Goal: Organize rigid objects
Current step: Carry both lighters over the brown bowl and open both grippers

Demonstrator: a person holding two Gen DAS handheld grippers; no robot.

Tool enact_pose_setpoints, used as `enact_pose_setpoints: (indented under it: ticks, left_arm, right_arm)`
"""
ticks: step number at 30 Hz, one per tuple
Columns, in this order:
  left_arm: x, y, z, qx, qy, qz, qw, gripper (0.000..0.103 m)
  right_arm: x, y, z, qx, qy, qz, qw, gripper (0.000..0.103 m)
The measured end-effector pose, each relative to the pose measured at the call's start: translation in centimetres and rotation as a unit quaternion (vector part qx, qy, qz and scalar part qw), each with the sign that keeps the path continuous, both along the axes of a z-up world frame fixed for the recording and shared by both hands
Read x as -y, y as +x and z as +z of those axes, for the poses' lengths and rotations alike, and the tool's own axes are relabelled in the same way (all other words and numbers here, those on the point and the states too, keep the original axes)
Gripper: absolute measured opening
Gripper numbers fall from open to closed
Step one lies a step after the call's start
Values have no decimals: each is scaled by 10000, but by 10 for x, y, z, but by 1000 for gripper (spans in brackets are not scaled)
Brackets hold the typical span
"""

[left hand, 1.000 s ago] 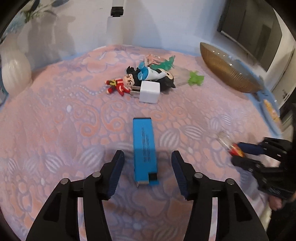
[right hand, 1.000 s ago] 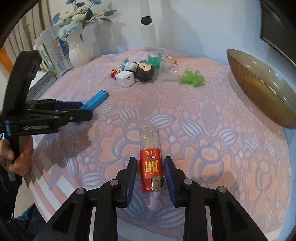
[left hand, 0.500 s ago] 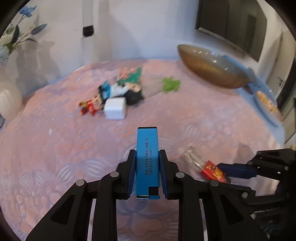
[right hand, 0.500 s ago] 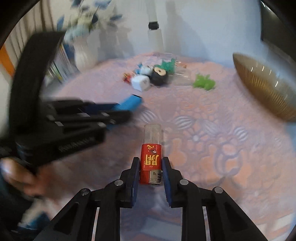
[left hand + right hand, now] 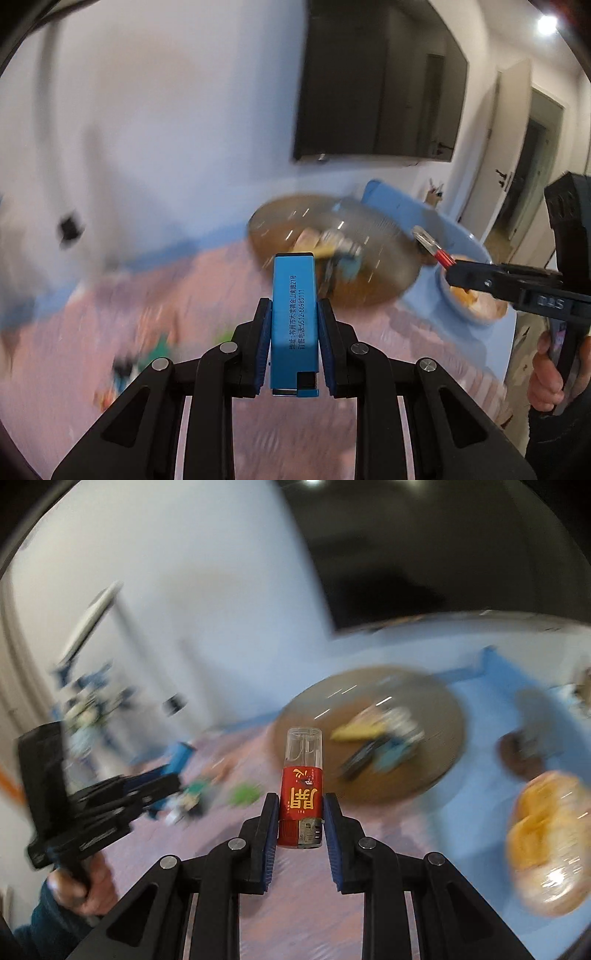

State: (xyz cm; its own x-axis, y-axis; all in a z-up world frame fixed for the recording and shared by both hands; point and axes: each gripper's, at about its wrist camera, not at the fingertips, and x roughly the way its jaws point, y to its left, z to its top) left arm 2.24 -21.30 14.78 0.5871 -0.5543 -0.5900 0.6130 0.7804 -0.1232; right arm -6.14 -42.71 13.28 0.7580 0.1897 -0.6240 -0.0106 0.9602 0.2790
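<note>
My left gripper (image 5: pixel 294 317) is shut on a blue lighter (image 5: pixel 294 317), lifted off the pink tablecloth (image 5: pixel 110 317) and pointing toward the brown glass dish (image 5: pixel 373 284). My right gripper (image 5: pixel 299 808) is shut on a red lighter (image 5: pixel 301 794) with a clear top, also raised and facing the dish (image 5: pixel 436 709). The dish holds several blurred items. In the left wrist view the right gripper (image 5: pixel 454 273) carries the red lighter (image 5: pixel 430 245) at the right, over the dish's edge. In the right wrist view the left gripper (image 5: pixel 162 786) shows at the left with the blue lighter (image 5: pixel 179 760).
Small toys (image 5: pixel 221 794) lie blurred on the cloth to the left of the dish. A plate of orange food (image 5: pixel 546 842) sits at the right on a blue surface (image 5: pixel 480 786). A dark screen (image 5: pixel 376 92) hangs on the wall. A hand (image 5: pixel 550 373) grips the right tool.
Both grippers closed on their lighters, lifted them off the cloth and swung right toward the brown dish. The toy pile slid to the lower left of both views.
</note>
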Motion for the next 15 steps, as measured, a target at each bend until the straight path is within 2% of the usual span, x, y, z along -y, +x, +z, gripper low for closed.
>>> enact_pose_setpoints:
  ticks: [3, 7, 11, 15]
  left_arm:
    - [31, 20, 6, -64, -37, -92, 9999, 21]
    - [64, 39, -9, -342, 41, -251, 9991, 21]
    - [80, 45, -27, -575, 120, -338, 9977, 21]
    - [90, 50, -38, -725, 204, -366, 9965, 21]
  right_arm:
    - [18, 19, 14, -85, -152, -400, 9990, 23]
    - [34, 44, 3, -391, 429, -355, 9977, 23]
    - [27, 54, -15, -754, -24, -548, 9956, 23]
    - [23, 61, -26, -913, -213, -506, 9943, 23]
